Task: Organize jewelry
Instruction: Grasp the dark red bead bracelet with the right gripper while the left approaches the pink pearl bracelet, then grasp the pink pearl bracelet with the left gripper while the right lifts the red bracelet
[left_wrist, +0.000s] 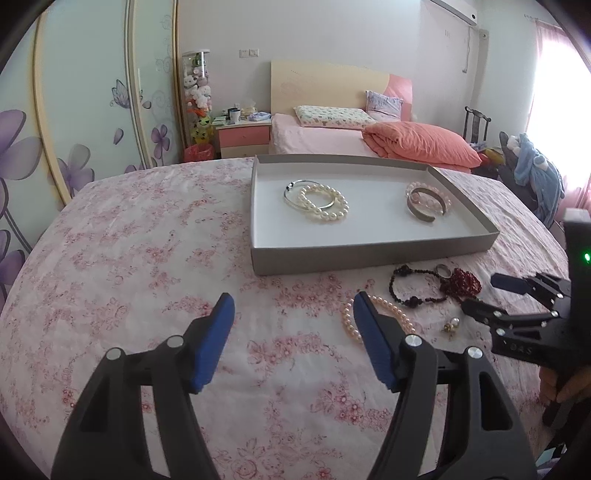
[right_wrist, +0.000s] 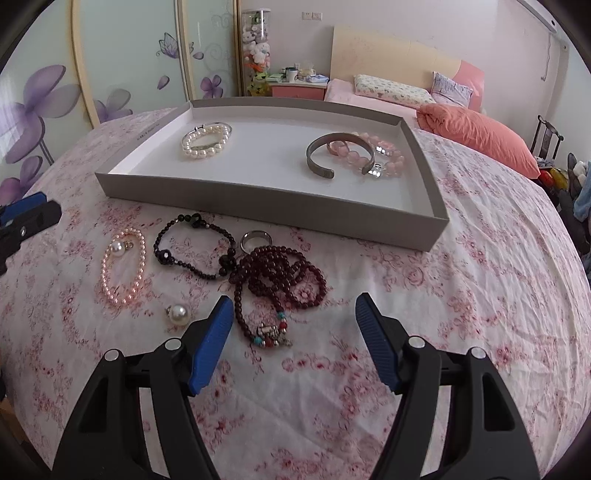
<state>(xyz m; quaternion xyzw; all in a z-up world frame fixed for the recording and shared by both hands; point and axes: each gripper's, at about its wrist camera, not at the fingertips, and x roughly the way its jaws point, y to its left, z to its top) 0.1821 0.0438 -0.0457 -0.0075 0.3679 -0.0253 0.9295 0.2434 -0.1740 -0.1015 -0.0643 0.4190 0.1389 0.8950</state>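
Note:
A grey tray (right_wrist: 258, 206) (left_wrist: 369, 254) on the floral cloth holds a white pearl bracelet (right_wrist: 205, 142) (left_wrist: 325, 203) on a silver bangle, and a metal cuff (right_wrist: 338, 157) (left_wrist: 424, 206) over a pink bead bracelet (right_wrist: 373, 151). In front of the tray lie a pink pearl bracelet (right_wrist: 122, 266) (left_wrist: 349, 321), two pearl earrings (right_wrist: 179, 314), a black bead bracelet (right_wrist: 199, 247) (left_wrist: 413, 288), a ring (right_wrist: 255, 240) and a dark red bead necklace (right_wrist: 280, 280) (left_wrist: 463, 282). My right gripper (right_wrist: 293, 310) is open just before the necklace. My left gripper (left_wrist: 293, 306) is open, left of the pink pearls.
The right gripper's body (left_wrist: 532, 310) shows at the right of the left wrist view. A bed with an orange quilt (left_wrist: 421, 142), a nightstand (left_wrist: 243, 138) and flowered wardrobe doors stand behind the table.

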